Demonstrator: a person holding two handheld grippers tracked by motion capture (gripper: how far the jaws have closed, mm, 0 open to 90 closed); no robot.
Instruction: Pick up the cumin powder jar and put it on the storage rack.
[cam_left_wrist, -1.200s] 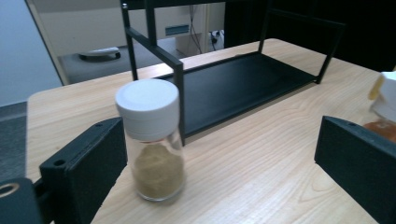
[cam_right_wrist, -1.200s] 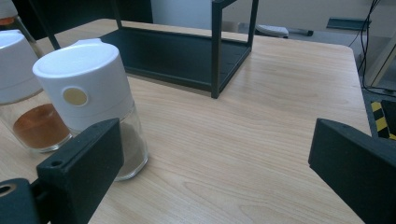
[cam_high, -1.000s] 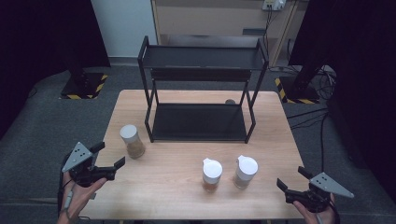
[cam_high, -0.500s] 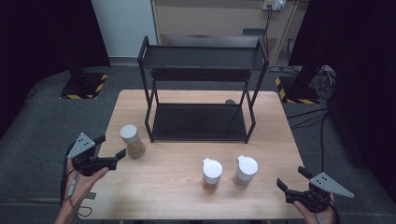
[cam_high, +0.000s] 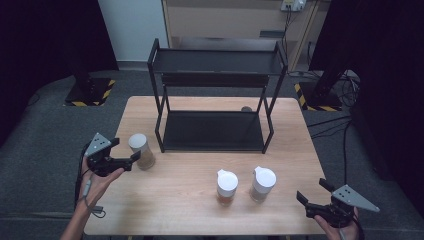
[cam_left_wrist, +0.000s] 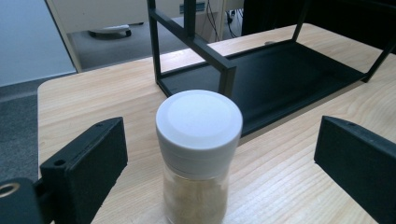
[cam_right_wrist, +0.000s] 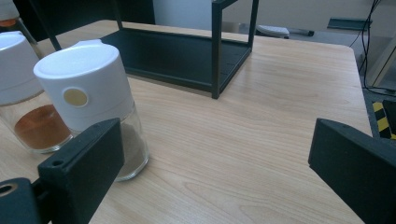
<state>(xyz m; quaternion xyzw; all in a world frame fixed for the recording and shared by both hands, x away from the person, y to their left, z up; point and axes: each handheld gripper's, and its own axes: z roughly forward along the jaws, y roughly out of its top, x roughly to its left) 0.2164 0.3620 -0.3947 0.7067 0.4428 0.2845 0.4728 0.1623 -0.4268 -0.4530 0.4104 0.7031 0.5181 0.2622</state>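
In the high view, a small spice jar (cam_high: 140, 150) with a flat white lid and pale tan contents stands upright on the wooden counter (cam_high: 180, 210), just off the front left corner of the black two-tier rack (cam_high: 215, 95). The left gripper (cam_high: 127, 154) is held just to the side of the jar away from the rack, its jaws spread, with the tips reaching to the jar's near side. Two more jars stand in front of the rack: an orange-filled jar (cam_high: 226, 187) and, beside it, a beige-filled jar (cam_high: 262, 183), both with white caps. The right gripper (cam_high: 310, 196) is released, its jaws apart, near the counter's front edge, well off from the rack and a little way from the beige-filled jar.

In the left gripper view, the spice jar (cam_left_wrist: 198, 156) shows a round white lid with a faint raised ring, a clear glass body and fine tan powder inside. It stands between the two open jaws, nearer the left one, touching neither. The rack's lower shelf (cam_left_wrist: 280, 79) lies just behind it.

In the right gripper view, the beige-filled jar (cam_right_wrist: 91, 102) has a white flip cap with a round tan dot on its side. It stands by the left jaw, with the orange-filled jar (cam_right_wrist: 25, 109) beyond it, both in front of the rack (cam_right_wrist: 187, 53). Bare counter (cam_right_wrist: 243, 149) lies between the parted jaws.
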